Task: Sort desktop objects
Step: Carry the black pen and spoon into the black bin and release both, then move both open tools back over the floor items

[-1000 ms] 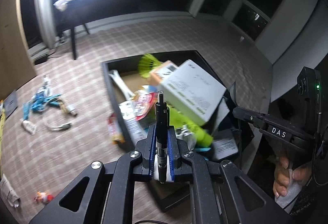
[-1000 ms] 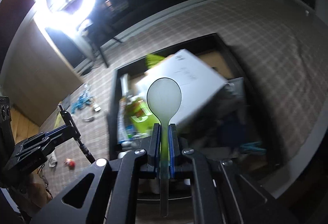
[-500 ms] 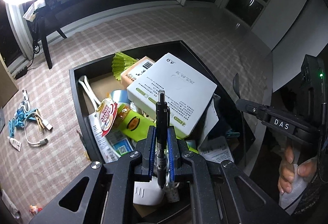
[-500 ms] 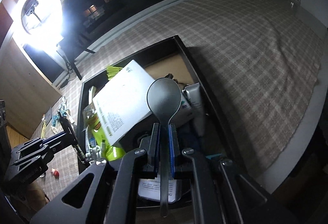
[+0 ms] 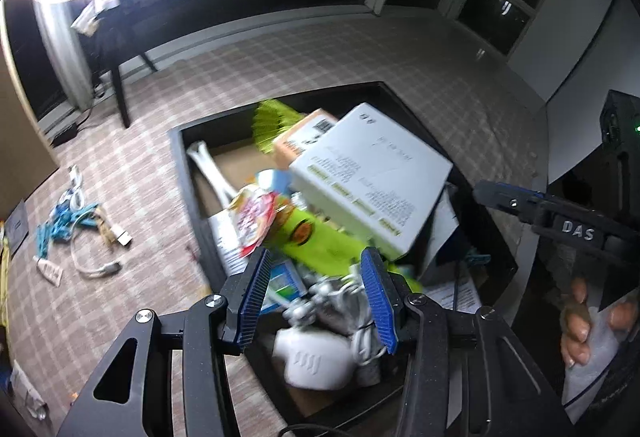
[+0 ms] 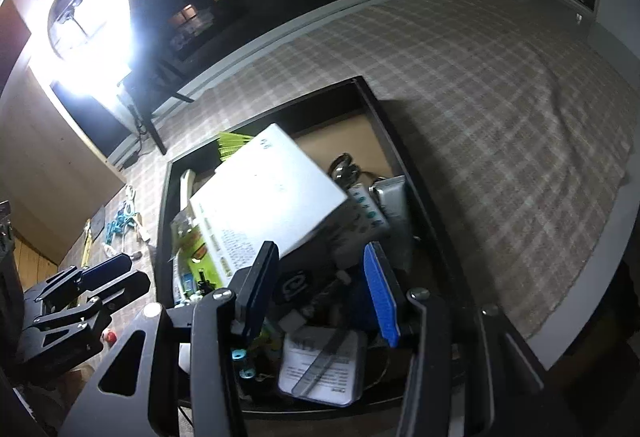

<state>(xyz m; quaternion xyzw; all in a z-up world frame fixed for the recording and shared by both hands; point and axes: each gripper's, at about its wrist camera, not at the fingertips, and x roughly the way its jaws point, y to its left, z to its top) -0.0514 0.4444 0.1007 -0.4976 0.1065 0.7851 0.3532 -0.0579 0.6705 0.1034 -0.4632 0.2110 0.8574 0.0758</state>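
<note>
Both grippers, the left gripper and the right gripper, are black, with silver screws and ridged blue fingers (white letters "DAS" mark the right one).

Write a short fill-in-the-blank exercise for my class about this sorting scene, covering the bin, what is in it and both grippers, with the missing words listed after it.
1. The big white box lies tilted on top of the clutter inside the ____ bin.
2. Both the left gripper and the right gripper have their jaws ____, with nothing between them.
3. The pads on the left gripper's fingers are ____ in colour.
4. The cables lie on the checked cloth, ____ the bin.

Missing words: black; open; blue; outside
</note>
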